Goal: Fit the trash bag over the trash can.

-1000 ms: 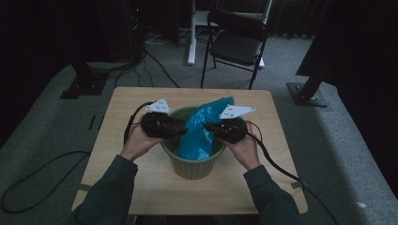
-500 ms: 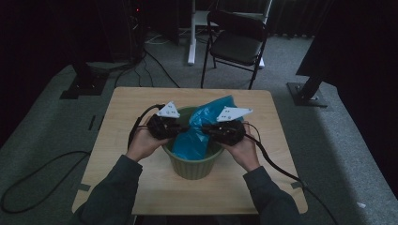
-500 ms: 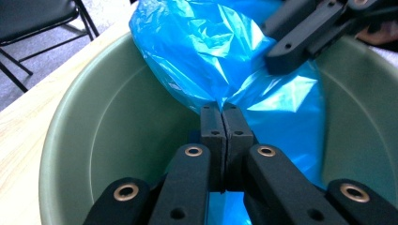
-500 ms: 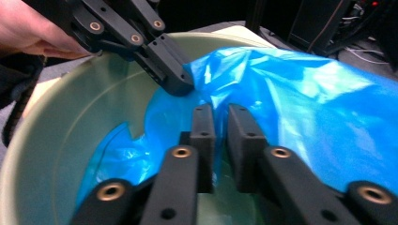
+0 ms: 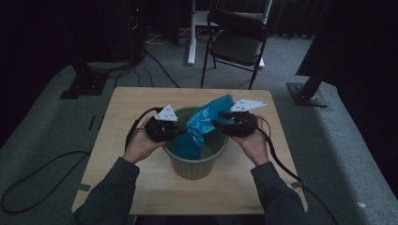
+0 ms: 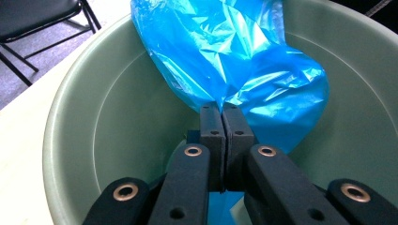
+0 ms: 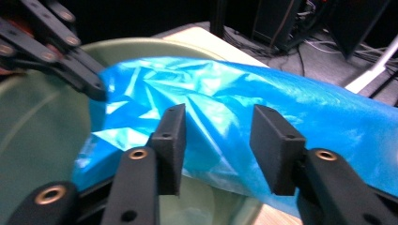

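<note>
In the high view, a person sits at a light wooden table (image 5: 126,108) with a gripper in each hand; at the left side, the left gripper (image 5: 174,132) is held by the left hand (image 5: 141,145) just over the left rim of a green bucket (image 5: 197,165), and its black cable (image 5: 136,129) curves behind the hand; in the left gripper view, its two black jaws are pressed together and they pinch a fold of the blue plastic bag (image 6: 234,65), so this gripper is clenched on the bag; below and around the jaws the inner wall of the bucket (image 6: 122,122) is visible, and the bag hangs down inside it; in the middle of the high view the blue plastic bag (image 5: 202,124) lies partly inside the bucket, and its upper end rises over the far rim toward the right; the bucket stands on the table near the person's edge, between the two hands; at the right side, the right gripper (image 5: 219,123) is held by the right hand (image 5: 253,143) at the right rim of the bucket; in the right gripper view its jaws stand apart, released, with the bag (image 7: 225,103) stretched just behind them, and I cannot tell if they touch it; behind the table a dark folding chair (image 5: 237,40) stands on the grey carpet.
</note>
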Demonstrator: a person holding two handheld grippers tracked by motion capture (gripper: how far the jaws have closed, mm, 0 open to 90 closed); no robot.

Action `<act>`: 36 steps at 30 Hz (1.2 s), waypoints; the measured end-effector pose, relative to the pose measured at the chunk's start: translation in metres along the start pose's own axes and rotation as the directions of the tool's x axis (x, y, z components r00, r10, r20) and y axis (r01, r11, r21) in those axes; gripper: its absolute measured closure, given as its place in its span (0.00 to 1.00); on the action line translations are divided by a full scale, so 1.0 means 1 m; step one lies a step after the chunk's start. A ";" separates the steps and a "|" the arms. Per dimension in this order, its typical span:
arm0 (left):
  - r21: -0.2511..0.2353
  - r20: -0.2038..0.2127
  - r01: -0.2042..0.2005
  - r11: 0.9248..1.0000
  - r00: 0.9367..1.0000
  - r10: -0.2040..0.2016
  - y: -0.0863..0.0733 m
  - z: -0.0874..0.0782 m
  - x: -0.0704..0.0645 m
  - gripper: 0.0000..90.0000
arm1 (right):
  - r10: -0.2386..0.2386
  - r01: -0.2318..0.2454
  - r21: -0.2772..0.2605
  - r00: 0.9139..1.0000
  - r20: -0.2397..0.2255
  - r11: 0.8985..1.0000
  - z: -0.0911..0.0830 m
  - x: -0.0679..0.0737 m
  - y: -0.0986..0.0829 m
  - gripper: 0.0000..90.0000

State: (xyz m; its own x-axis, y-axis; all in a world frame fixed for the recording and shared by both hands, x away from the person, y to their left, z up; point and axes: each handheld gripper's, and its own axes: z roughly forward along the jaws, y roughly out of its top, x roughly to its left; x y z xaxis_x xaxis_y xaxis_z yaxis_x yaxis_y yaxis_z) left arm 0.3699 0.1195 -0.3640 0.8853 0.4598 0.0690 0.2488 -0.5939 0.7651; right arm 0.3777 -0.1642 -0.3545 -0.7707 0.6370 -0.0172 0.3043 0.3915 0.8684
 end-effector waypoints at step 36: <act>0.009 -0.094 -0.052 0.999 0.994 0.053 0.033 0.015 -0.015 0.70 | -0.090 0.091 -0.007 0.982 -0.169 0.996 0.004 0.021 0.000 1.00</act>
State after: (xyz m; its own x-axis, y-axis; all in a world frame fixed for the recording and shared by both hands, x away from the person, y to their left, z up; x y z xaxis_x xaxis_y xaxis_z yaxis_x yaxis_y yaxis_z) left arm 0.3709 0.0834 -0.3491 0.8562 0.4881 0.1695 0.2057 -0.6230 0.7547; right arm 0.3637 -0.1476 -0.3567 -0.8784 0.4779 -0.0119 0.2294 0.4432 0.8666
